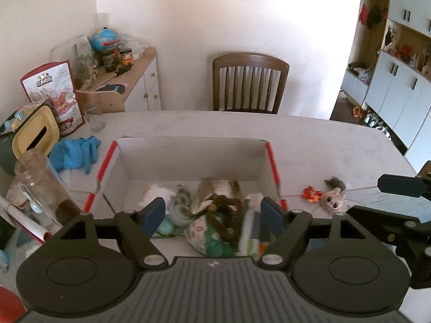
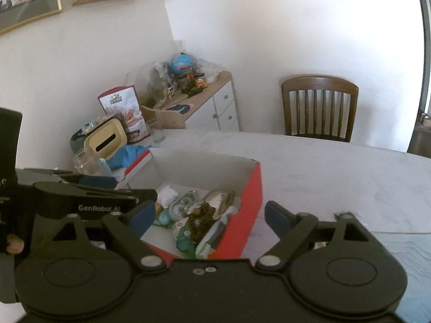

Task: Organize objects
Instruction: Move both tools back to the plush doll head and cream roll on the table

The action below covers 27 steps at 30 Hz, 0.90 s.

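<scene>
An open cardboard box (image 1: pixel 188 158), white inside and red outside (image 2: pixel 249 202), sits on the pale table (image 1: pixel 309 140). It holds a striped plush (image 1: pixel 218 188), a brown beaded piece (image 1: pixel 229 210), a teal egg (image 1: pixel 165 227), a white fluffy toy (image 1: pixel 156 192) and a green-white packet (image 1: pixel 249 228). My left gripper (image 1: pixel 212 212) hovers over the box's near side, open, its pads touching nothing. My right gripper (image 2: pixel 210 215) is open above the box's near right corner. To the right of the box lie a small big-eyed plush (image 1: pixel 334 200) and a red-orange trinket (image 1: pixel 311 193).
On the table's left stand a glass jar (image 1: pixel 40 180), a yellow-lidded tissue box (image 1: pixel 35 134), blue gloves (image 1: pixel 78 150), a snack bag (image 1: pixel 59 94) and a drinking glass (image 1: pixel 94 115). A wooden chair (image 1: pixel 249 83) stands behind the table, and a cluttered sideboard (image 1: pixel 140 80) at the back left.
</scene>
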Each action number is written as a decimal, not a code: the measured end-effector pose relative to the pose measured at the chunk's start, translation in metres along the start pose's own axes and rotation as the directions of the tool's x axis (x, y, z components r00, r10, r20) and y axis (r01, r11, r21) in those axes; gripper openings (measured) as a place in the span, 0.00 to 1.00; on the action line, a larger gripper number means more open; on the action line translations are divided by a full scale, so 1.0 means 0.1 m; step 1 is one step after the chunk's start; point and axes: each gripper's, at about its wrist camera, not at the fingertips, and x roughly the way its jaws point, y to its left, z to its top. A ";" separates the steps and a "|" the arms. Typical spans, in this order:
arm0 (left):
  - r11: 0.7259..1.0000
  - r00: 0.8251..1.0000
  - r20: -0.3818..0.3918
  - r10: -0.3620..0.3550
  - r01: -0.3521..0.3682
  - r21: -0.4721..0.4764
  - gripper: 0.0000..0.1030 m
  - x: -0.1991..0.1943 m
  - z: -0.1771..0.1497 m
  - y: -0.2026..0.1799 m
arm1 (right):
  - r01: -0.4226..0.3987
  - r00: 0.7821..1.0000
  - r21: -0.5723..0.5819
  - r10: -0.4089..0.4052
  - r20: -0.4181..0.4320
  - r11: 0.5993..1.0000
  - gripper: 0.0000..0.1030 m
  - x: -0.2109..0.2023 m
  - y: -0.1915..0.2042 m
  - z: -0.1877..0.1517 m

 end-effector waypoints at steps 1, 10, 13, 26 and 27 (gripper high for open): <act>1.000 1.000 0.000 -0.007 0.007 -0.003 0.76 -0.01 -0.01 -0.05 | 0.002 1.000 0.003 -0.002 0.004 1.000 0.90 -0.04 -0.03 -0.01; 0.998 0.998 0.013 -0.065 0.065 -0.020 0.81 -0.01 -0.07 -0.46 | 0.017 1.000 0.025 -0.018 0.019 1.000 0.98 -0.30 -0.47 -0.13; 0.996 0.996 0.014 -0.088 0.088 -0.025 0.81 0.02 -0.09 -0.59 | 0.034 0.999 0.028 -0.035 0.028 0.999 0.99 -0.38 -0.62 -0.16; 0.993 0.993 -0.002 -0.118 0.118 0.028 0.82 0.31 -0.21 -1.20 | 0.197 0.980 0.089 -0.199 0.008 0.976 0.99 -0.57 -1.62 -0.26; 0.992 0.993 -0.006 -0.118 0.118 0.042 0.82 0.33 -0.24 -1.26 | 0.200 0.979 0.094 -0.202 0.004 0.975 0.99 -0.56 -1.68 -0.27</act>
